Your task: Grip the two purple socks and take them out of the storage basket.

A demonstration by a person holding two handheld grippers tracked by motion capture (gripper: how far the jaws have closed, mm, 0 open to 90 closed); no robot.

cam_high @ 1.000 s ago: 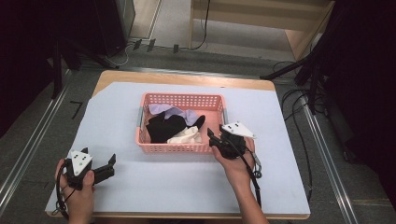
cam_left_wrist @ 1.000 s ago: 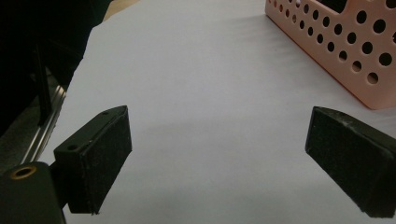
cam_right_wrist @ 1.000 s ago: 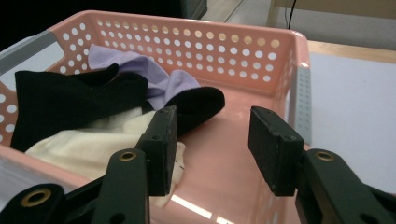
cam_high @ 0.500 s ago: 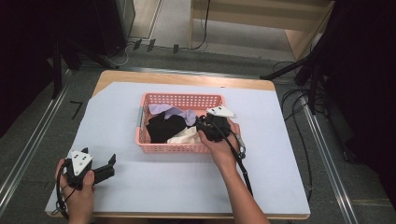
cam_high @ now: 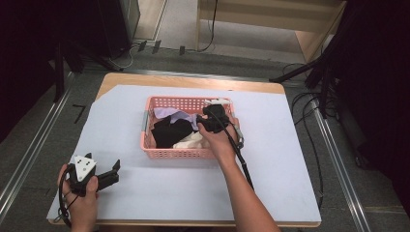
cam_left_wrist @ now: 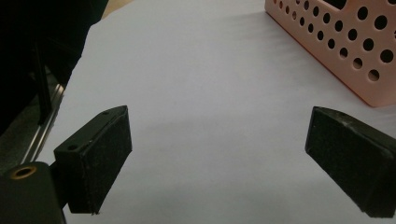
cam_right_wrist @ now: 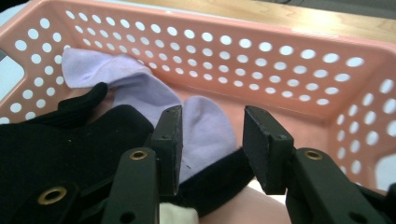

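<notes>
All socks lie in the basket (cam_high: 179, 153); right gripper (cam_right_wrist: 212, 140), jaws partly apart, nears the lilac sock (cam_right_wrist: 201, 126); left gripper (cam_left_wrist: 219, 154) wide apart.

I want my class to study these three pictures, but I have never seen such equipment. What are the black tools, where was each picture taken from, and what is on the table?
A person sits at a table and holds a hand-held two-jaw gripper in each hand. The high view looks down from above. The other two come from cameras riding on the grippers, looking along their black jaws.

On the white sheet stands a pink basket holding socks: black, lilac and cream.

The left gripper rests near the table's front corner, jaws wide apart, holding nothing. The right gripper reaches into the basket, its jaws open around the toe of the lilac sock, not yet closed on it.
</notes>
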